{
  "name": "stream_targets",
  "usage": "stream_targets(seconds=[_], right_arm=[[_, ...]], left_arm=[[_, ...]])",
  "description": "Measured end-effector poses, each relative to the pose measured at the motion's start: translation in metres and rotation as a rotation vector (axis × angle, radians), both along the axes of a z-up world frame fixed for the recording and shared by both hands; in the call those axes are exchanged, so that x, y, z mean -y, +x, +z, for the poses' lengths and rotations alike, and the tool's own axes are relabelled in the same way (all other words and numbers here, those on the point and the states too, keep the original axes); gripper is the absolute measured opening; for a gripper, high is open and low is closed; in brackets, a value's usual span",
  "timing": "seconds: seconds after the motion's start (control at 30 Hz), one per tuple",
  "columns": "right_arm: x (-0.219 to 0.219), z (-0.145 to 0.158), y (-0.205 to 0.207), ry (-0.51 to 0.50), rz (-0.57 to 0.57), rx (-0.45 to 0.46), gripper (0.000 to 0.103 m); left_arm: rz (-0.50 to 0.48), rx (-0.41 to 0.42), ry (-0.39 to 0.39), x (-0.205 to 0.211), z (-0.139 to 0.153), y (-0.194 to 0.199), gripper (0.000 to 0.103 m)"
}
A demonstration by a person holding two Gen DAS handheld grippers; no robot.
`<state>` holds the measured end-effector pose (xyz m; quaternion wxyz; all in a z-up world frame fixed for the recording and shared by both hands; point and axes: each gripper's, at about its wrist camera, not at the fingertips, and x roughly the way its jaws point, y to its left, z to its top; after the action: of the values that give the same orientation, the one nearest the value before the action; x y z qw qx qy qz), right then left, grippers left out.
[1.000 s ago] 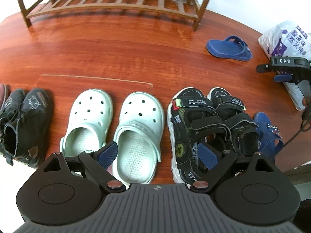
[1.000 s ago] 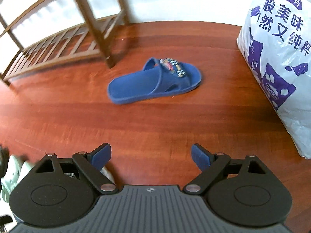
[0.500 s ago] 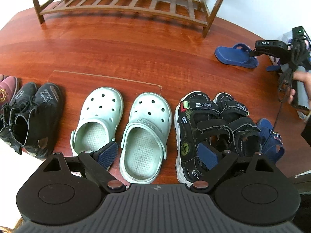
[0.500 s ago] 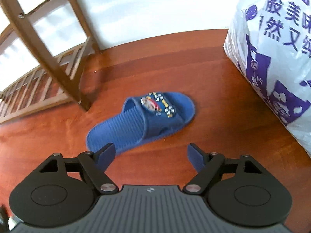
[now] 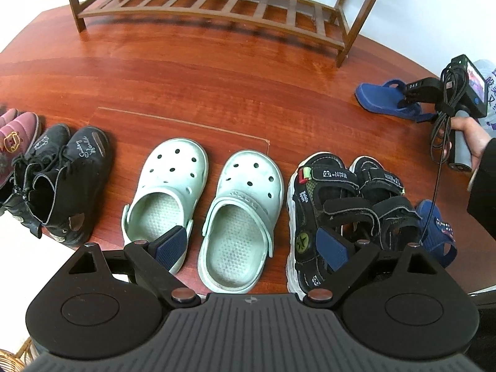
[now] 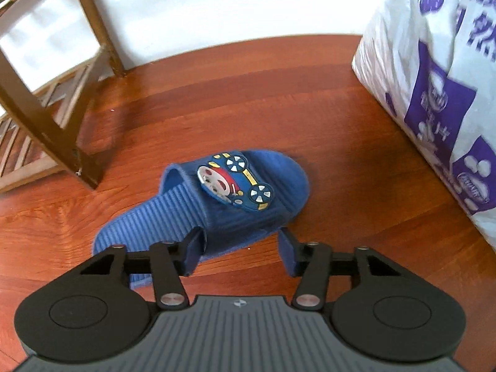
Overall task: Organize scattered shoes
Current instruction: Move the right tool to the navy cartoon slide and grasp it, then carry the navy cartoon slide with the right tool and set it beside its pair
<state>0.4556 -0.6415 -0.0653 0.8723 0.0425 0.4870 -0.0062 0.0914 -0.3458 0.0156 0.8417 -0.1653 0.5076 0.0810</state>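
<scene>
My right gripper [image 6: 240,249] closes its fingers around the near edge of the blue slipper [image 6: 217,204] lying on the floor beside the shoe rack [image 6: 46,117], not yet pinching it. My left gripper [image 5: 251,248] hangs wide open and empty above the paired green clogs [image 5: 214,198].

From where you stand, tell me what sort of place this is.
Probably a home entryway. A slatted wooden shoe rack stands against a white wall, pairs such as the green clogs are lined up on the red wood floor, and a printed plastic bag sits nearby.
</scene>
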Motion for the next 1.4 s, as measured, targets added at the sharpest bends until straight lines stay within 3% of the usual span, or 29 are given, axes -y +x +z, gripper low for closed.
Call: stream_targets(seconds=[0.2,0.27,0.4,0.67,1.07,1.4], right_arm=[[0.006,-0.004,0.002,0.021,0.000,-0.007,0.042],[0.007,-0.002,0.002,0.023,0.007,-0.005,0.029],[0.012,0.002,-0.001,0.027,0.024,0.002,0.014],[0.023,0.021,-0.020,0.072,0.099,0.010,0.009],[0.048,0.071,-0.108,0.223,0.151,0.031,0.009],[0.069,0.067,-0.189,0.363,0.104,-0.043,0.009]], left_arm=[[-0.004,0.000,-0.003,-0.001,-0.001,0.001,0.092],[-0.009,0.000,-0.004,0.000,-0.001,0.002,0.092],[-0.018,0.001,-0.004,0.002,0.000,0.003,0.092],[-0.046,0.003,-0.015,0.007,-0.002,0.008,0.092],[-0.153,0.023,-0.030,0.027,-0.006,0.022,0.092],[-0.270,0.032,-0.040,0.043,-0.007,0.031,0.092]])
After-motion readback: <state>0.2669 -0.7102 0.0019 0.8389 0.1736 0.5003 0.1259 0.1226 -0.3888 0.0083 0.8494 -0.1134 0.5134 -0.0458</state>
